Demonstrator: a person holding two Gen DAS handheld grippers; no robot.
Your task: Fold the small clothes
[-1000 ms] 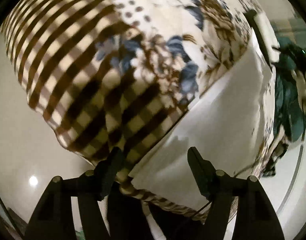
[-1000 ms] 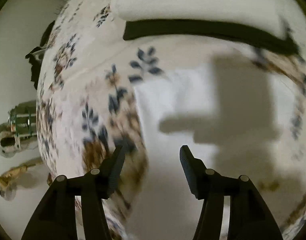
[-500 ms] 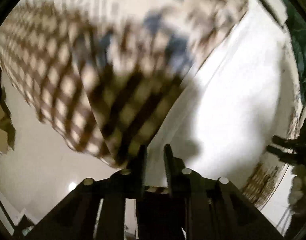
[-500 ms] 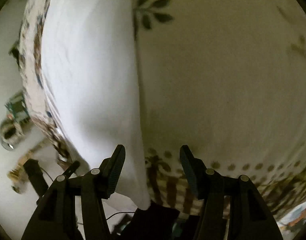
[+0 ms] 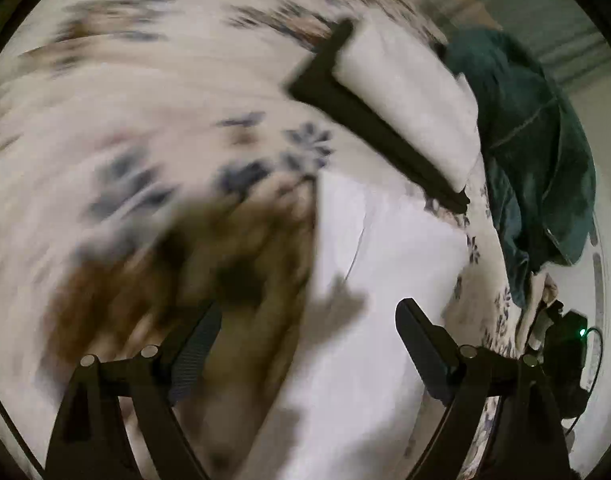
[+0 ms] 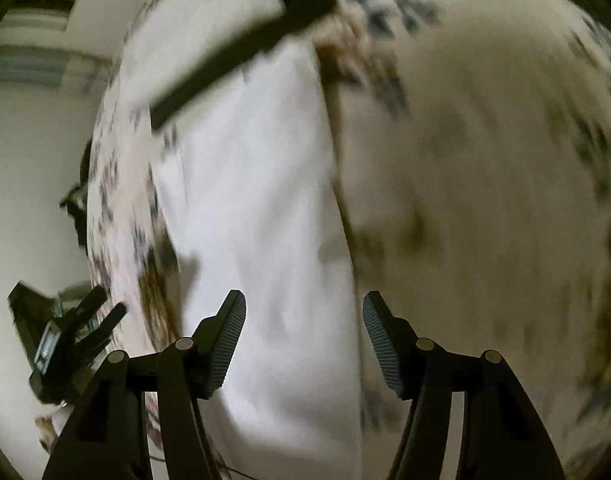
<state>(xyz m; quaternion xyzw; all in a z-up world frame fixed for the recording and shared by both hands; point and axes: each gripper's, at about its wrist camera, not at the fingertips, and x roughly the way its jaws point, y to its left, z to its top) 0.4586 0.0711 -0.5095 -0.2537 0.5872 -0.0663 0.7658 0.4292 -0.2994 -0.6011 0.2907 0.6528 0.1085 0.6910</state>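
Covering nearly the whole field in both wrist views, a cream floral bedspread [image 5: 153,92] shows soft, smeared blue and brown blossoms, much of it blurred. On it lies the white garment [image 5: 369,320], a smooth, matte, flat panel with a straight vertical edge, spread directly beneath both tools; in the right wrist view the same white cloth [image 6: 261,208] runs as a long pale strip between the fingers. Beyond it sits a stack of folded clothes [image 5: 409,92], a white rectangular slab above a thin black layer, crisp-edged and lying on the bedspread just past the garment. A crumpled dark teal cloth [image 5: 537,152], thick and plush-looking, drapes at the bed's far right edge.

The left gripper [image 5: 305,340] has its jaws spread wide, holding nothing, above the garment's left edge. The right gripper [image 6: 304,340] is likewise parted, its ribbed pads [image 6: 225,344] empty, hovering over the white fabric. Whether either touches the cloth cannot be told.
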